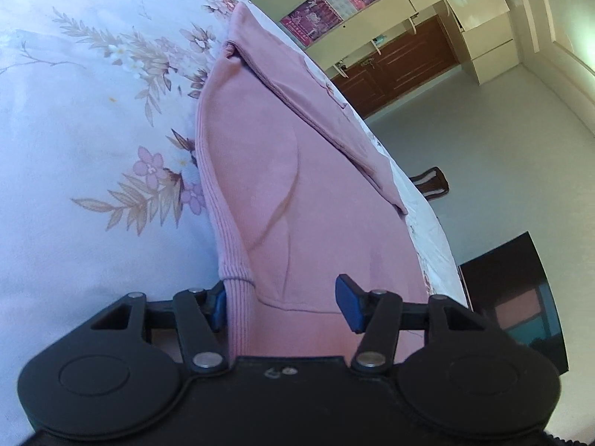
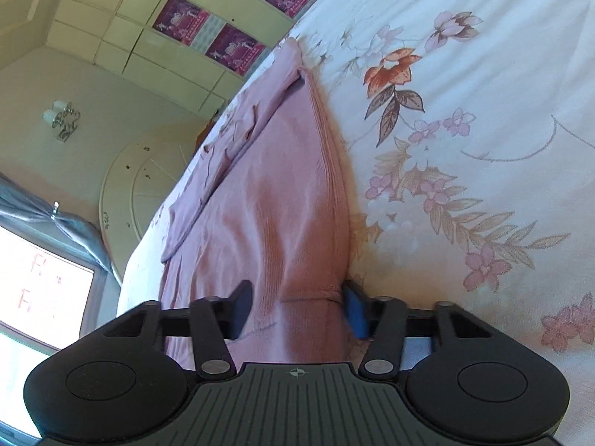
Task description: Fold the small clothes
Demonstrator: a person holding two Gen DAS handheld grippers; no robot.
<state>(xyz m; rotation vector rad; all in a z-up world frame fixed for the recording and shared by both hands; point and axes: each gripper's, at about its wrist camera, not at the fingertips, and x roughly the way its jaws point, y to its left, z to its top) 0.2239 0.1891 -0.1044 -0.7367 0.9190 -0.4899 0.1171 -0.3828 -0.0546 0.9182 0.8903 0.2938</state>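
A pink ribbed garment (image 1: 282,171) lies on a floral bedsheet (image 1: 85,119), with a sleeve folded over its body. My left gripper (image 1: 284,304) is open, its blue pads (image 1: 347,306) set either side of the ribbed hem corner, which lies between them. The same garment shows in the right wrist view (image 2: 275,200) on the sheet (image 2: 465,130). My right gripper (image 2: 297,306) is open too, its pads (image 2: 355,310) straddling the other hem corner. Neither gripper is closed on the cloth.
The bed edge runs close beside the garment in both views. Beyond it are a grey floor (image 1: 483,141), cream cabinets (image 1: 472,18), a dark chair back (image 1: 431,182), a dark screen (image 1: 520,297) and a window (image 2: 33,297).
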